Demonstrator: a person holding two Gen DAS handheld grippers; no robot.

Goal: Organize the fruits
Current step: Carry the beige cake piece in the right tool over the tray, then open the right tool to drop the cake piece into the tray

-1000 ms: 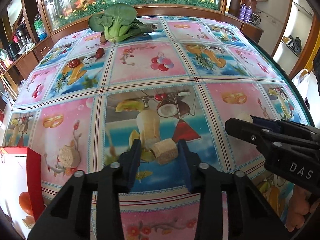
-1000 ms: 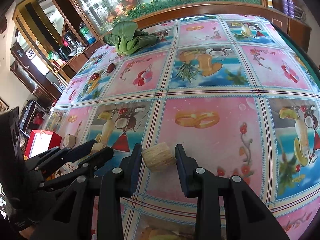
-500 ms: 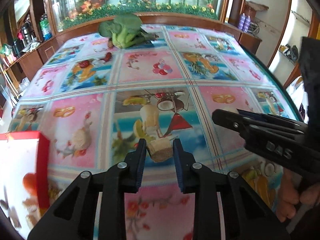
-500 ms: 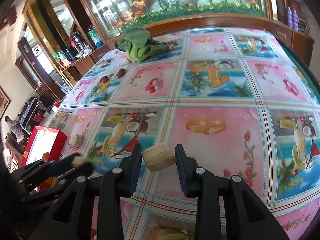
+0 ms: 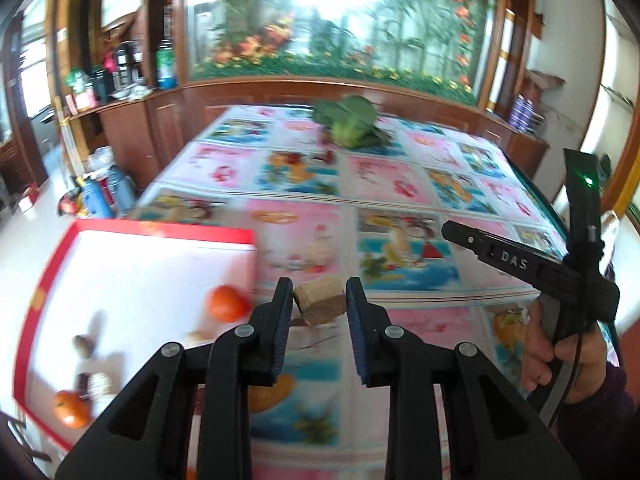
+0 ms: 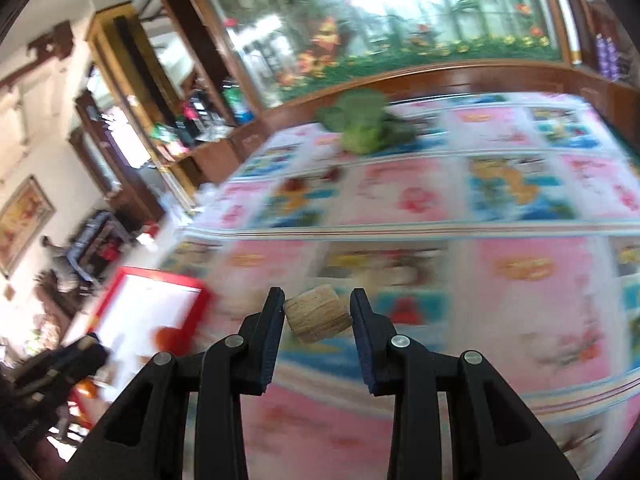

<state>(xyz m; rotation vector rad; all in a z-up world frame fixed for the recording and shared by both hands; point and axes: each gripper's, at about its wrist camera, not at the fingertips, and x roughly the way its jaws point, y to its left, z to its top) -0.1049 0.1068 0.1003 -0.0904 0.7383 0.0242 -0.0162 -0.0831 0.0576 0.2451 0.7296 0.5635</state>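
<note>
My left gripper (image 5: 319,305) is shut on a tan fibrous chunk (image 5: 320,300) and holds it in the air above the table's near edge, just right of a red box (image 5: 132,236) with a white inside. The box holds an orange fruit (image 5: 226,303), a second orange fruit (image 5: 71,409) and small brown pieces (image 5: 84,346). My right gripper (image 6: 318,312) is shut on a second tan chunk (image 6: 318,315), also lifted. It appears at the right of the left wrist view (image 5: 500,256). The red box (image 6: 160,300) lies to its lower left.
A leafy green vegetable (image 5: 350,122) lies at the far end of the table with the fruit-print cloth (image 5: 400,184). Wooden cabinets and a large glass panel stand behind. Bottles (image 5: 96,200) stand on the floor to the left. Both views are motion-blurred.
Both grippers have risen from the table with their chunks and swung left toward the red box. The left gripper closed on its chunk between the first and second earlier frames.
</note>
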